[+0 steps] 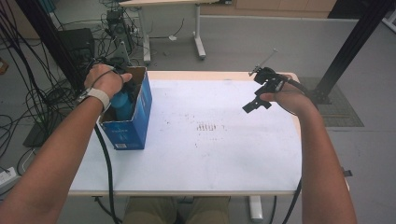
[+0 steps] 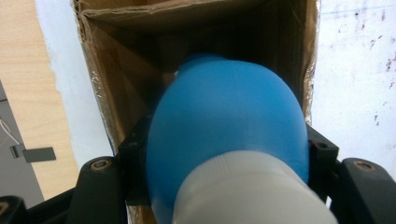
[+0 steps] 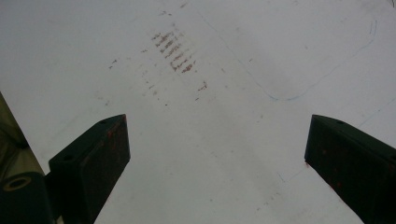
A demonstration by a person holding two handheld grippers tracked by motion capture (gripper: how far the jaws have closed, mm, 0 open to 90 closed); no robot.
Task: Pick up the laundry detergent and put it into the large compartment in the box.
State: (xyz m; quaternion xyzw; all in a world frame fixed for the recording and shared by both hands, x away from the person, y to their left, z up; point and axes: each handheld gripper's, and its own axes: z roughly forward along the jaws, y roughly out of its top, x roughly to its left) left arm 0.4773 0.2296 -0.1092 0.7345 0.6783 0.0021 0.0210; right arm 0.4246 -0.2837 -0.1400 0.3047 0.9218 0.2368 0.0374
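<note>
A blue bottle (image 2: 224,121) with a white cap (image 2: 252,191) sits between my left gripper's (image 2: 224,154) two black jaws, which press on its sides. The bottle (image 1: 122,103) points down into an open blue cardboard box (image 1: 140,116) at the table's left side, with the left hand and gripper (image 1: 123,86) over the box's mouth. The box's brown inside (image 2: 121,79) surrounds the bottle's far end. My right gripper (image 3: 215,154) hangs open above the bare white tabletop (image 3: 224,107), with nothing between its jaws. In the high view the right gripper (image 1: 261,91) is near the table's far right corner.
The white table (image 1: 210,154) has a patch of dark scuff marks (image 1: 208,127) near its middle. Cables and black equipment (image 1: 74,46) lie on the floor to the left. A black post (image 1: 350,46) rises at the right, and another table's legs (image 1: 198,37) stand behind.
</note>
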